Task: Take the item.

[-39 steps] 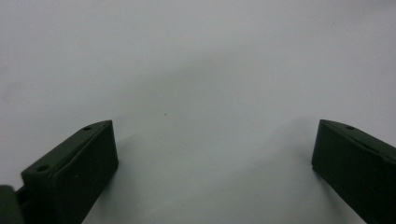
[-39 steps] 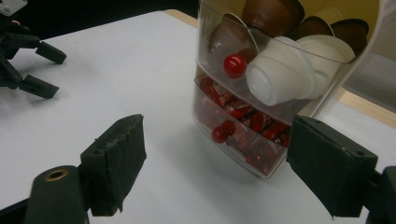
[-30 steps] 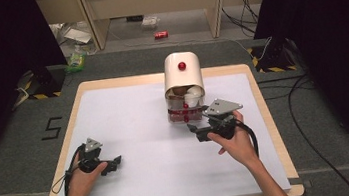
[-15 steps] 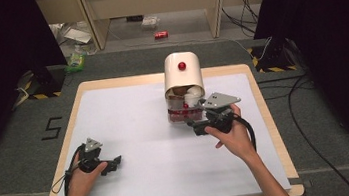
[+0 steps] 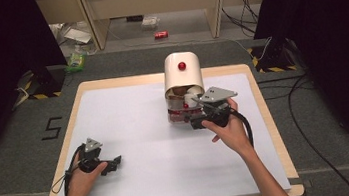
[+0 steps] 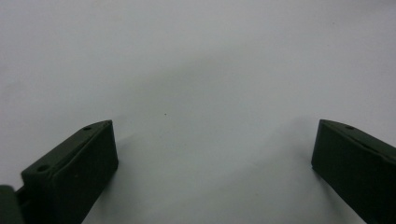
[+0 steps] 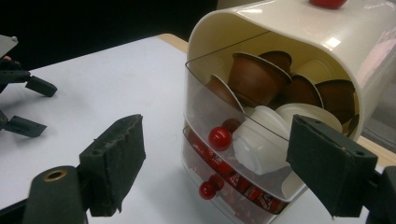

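- White table sheet point(image 5: 131, 133) fills the lower frame of the high view; left gripper point(image 5: 115, 163) rests on it at lower left, jaws wide, nothing between them.
- Right gripper point(image 5: 195, 123) sits right of centre, just in front of the cream capsule dispenser point(image 5: 182, 74); jaws apart, gripping nothing.
- Right gripper view: clear drawers with red knobs point(image 7: 219, 138), brown and white capsules point(image 7: 256, 77) heaped above them.
- Red can point(image 5: 160, 34) lies on the floor at upper centre.
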Demonstrator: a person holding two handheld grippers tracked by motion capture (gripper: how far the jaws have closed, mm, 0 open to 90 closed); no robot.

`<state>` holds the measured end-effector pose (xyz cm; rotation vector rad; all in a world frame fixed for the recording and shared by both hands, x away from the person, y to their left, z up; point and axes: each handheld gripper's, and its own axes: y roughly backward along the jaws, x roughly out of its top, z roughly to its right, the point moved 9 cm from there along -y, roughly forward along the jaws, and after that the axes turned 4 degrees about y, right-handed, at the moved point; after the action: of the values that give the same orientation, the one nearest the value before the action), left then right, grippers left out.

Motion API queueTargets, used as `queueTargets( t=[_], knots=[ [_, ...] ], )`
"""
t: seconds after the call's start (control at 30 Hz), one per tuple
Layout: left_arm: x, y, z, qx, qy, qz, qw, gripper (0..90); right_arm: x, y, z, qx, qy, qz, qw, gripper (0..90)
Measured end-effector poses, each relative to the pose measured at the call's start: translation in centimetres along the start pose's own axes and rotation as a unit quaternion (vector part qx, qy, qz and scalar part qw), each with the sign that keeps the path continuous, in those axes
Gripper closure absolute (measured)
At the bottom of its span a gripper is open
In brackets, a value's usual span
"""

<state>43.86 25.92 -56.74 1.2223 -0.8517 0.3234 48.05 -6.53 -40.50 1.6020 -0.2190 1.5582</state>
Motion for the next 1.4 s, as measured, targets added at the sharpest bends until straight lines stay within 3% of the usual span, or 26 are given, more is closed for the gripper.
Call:
queueTargets(
  t=[0.5, 0.97, 1.4],
  knots=[
    [0.0, 0.0, 0.0, 0.0, 0.0, 0.0, 1.0, 0.0, 0.5, -2.2, 0.2, -0.003, 0.004, -0.007, 1.0, 20.0],
    [0.0, 0.0, 0.0, 0.0, 0.0, 0.0, 1.0, 0.0, 0.1, -2.6, 0.8, -0.011, 0.009, -0.016, 0.9998, 19.7],
    [0.0, 0.0, 0.0, 0.0, 0.0, 0.0, 1.0, 0.0, 0.0, -2.4, 0.6, -0.001, 0.003, -0.025, 0.9997, 17.6]
  ],
)
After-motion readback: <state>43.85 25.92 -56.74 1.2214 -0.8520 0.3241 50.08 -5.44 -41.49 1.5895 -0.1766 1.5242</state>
